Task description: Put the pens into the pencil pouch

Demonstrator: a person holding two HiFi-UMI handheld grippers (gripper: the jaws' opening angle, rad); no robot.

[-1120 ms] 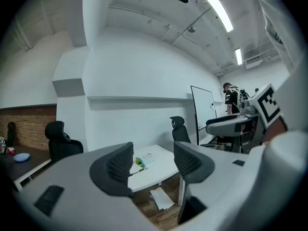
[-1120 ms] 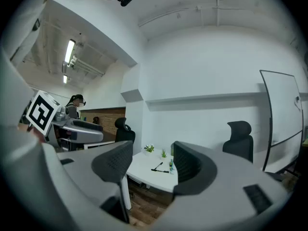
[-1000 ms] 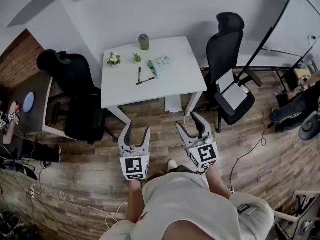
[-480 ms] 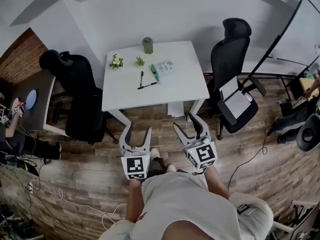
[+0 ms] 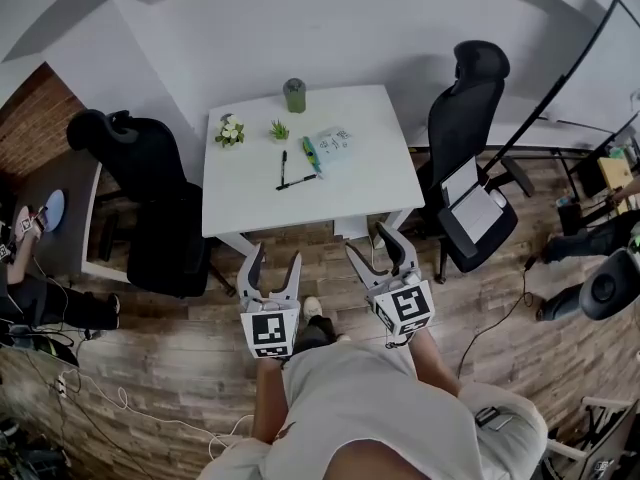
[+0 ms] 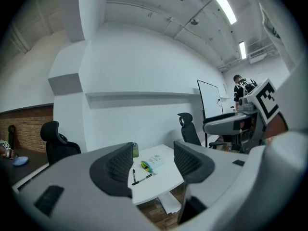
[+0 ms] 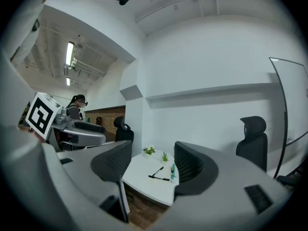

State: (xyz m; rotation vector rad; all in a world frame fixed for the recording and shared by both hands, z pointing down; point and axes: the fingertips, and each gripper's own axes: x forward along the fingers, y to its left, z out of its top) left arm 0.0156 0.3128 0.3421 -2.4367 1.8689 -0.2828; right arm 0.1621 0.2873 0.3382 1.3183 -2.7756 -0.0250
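Two black pens [image 5: 284,161] [image 5: 294,181] lie on a white table [image 5: 250,203] ahead of me, beside a pale pencil pouch [image 5: 331,144] with a green edge. I hold both grippers in the air above the wooden floor, short of the table's front edge. The left gripper [image 5: 275,258] is open and empty. Also open and empty, the right gripper [image 5: 372,243] has just been opening a little wider. In the left gripper view the pens [image 6: 139,178] and pouch [image 6: 153,162] show far off between the jaws. The right gripper view shows the same pens [image 7: 158,175] and pouch [image 7: 173,172].
A green cup [image 5: 294,94] and two small plants [image 5: 229,130] [image 5: 280,129] stand at the table's back. Black office chairs flank it at left [image 5: 150,208] and right [image 5: 470,158]. Cables [image 5: 150,408] trail over the floor. A whiteboard [image 5: 590,58] stands far right.
I have stepped forward, so the table sits nearer to both grippers. The grippers keep their place in front of me, still side by side.
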